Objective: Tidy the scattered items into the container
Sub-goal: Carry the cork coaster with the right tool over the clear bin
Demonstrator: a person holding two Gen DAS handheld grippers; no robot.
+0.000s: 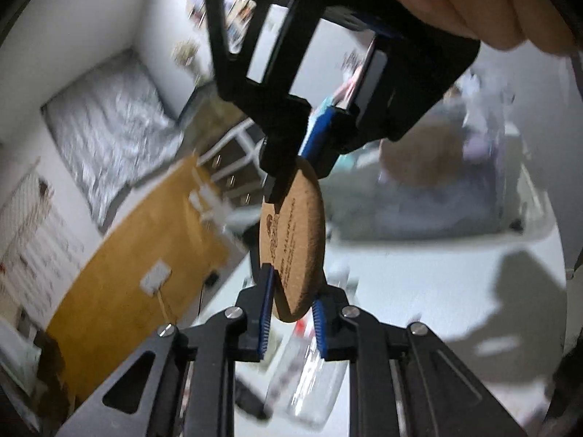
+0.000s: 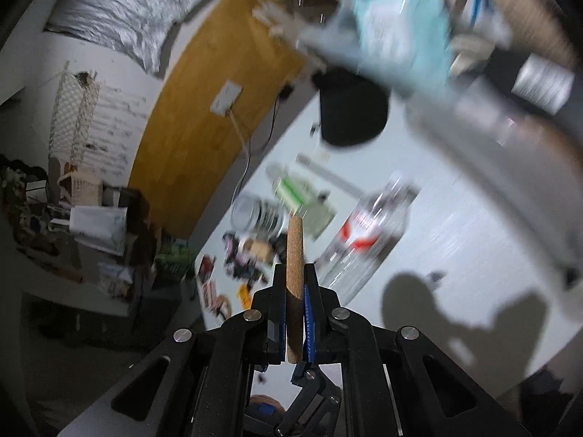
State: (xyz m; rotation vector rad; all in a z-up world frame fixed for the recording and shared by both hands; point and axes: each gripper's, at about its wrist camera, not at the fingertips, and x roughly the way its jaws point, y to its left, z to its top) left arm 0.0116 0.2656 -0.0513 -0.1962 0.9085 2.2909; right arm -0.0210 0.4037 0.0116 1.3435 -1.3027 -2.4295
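While both grippers are meeting in mid-air, a round cork coaster is hanging between them, above a white table. In the left wrist view the coaster is showing its printed face, tilted; the right gripper is reaching in from above and clenching its top edge. The left gripper is standing at the coaster's lower edge with its blue pads either side, spread a little wider than the cork, so its jaws appear released. In the right wrist view the coaster is showing edge-on, squeezed between the right gripper's pads.

Beyond it, a grey container is sitting on the table, already holding a teal packet and other blurred things. Below, a clear bottle, a jar, and small packets are lying scattered on the table.

Judging by this, the coaster is being passed between grippers or carried towards the container; which way it is passing cannot be told. Whichever gripper ends up carrying it needs a firm hold, then a lift over the container's wall before letting go.
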